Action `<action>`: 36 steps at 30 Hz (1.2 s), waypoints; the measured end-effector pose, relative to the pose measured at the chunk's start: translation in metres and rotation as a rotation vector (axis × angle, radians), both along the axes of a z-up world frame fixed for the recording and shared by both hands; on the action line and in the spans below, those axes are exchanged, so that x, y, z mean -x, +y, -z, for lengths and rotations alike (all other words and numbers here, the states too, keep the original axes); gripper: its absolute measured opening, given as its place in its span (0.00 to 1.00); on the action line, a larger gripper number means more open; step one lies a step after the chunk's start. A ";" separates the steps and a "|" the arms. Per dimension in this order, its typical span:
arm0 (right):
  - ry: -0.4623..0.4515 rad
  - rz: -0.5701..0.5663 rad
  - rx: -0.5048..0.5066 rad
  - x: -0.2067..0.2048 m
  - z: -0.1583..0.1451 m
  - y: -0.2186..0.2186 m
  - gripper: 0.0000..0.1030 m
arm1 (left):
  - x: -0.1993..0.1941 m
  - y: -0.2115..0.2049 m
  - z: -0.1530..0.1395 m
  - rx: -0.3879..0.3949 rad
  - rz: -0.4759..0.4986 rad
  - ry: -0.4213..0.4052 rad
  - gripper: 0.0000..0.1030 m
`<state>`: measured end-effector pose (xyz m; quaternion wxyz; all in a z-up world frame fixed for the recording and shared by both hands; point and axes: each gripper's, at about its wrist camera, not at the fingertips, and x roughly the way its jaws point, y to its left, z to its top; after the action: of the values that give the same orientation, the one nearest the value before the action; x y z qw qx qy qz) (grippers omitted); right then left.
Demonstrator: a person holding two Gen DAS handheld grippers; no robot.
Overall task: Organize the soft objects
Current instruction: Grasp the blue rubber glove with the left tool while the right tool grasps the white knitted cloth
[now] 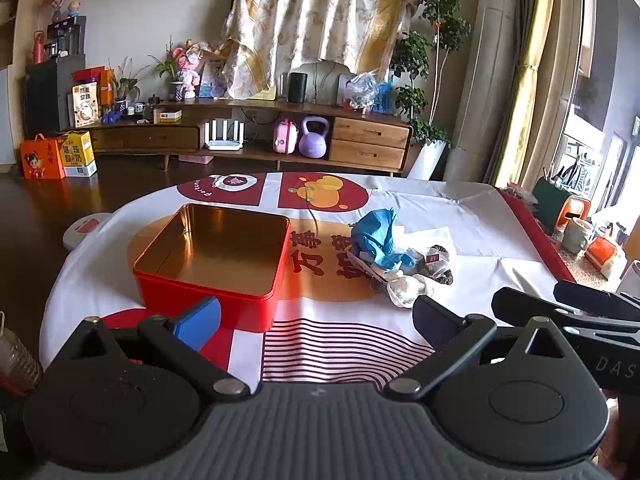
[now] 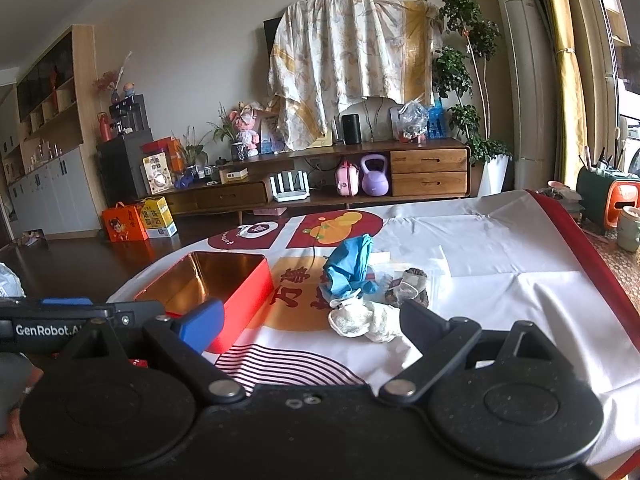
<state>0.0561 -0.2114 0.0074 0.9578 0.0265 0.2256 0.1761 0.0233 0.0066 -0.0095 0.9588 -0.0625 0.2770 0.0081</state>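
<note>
A red metal tin point(image 1: 208, 280) with a shiny gold inside sits open and upright on the left side of a printed tablecloth, nothing in it. To its right, apart from the tin, lies a small heap of soft things. A crumpled blue cloth point(image 1: 378, 236) stands tallest, at the back of the heap. A white knitted sock point(image 1: 406, 290) lies crumpled at the front, touching the blue cloth. A dark patterned item in clear wrapping point(image 1: 438, 262) rests at the right of the heap.
</note>
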 end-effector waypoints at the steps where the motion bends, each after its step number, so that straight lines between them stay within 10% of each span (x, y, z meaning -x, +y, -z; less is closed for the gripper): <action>1: 0.000 -0.003 0.005 -0.004 0.000 -0.001 0.92 | -0.003 0.000 0.000 -0.001 0.004 0.000 1.00; 17: 0.088 -0.091 0.148 -0.091 0.033 -0.007 0.88 | -0.116 -0.024 0.009 -0.067 0.075 0.035 1.00; 36: 0.183 -0.180 0.294 -0.165 0.085 0.007 0.79 | -0.274 -0.055 0.055 0.026 0.176 0.248 1.00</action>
<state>0.2214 -0.2047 -0.0779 0.9073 -0.1180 0.3364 0.2230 0.2974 -0.0482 -0.0641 0.9133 -0.0491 0.3979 -0.0718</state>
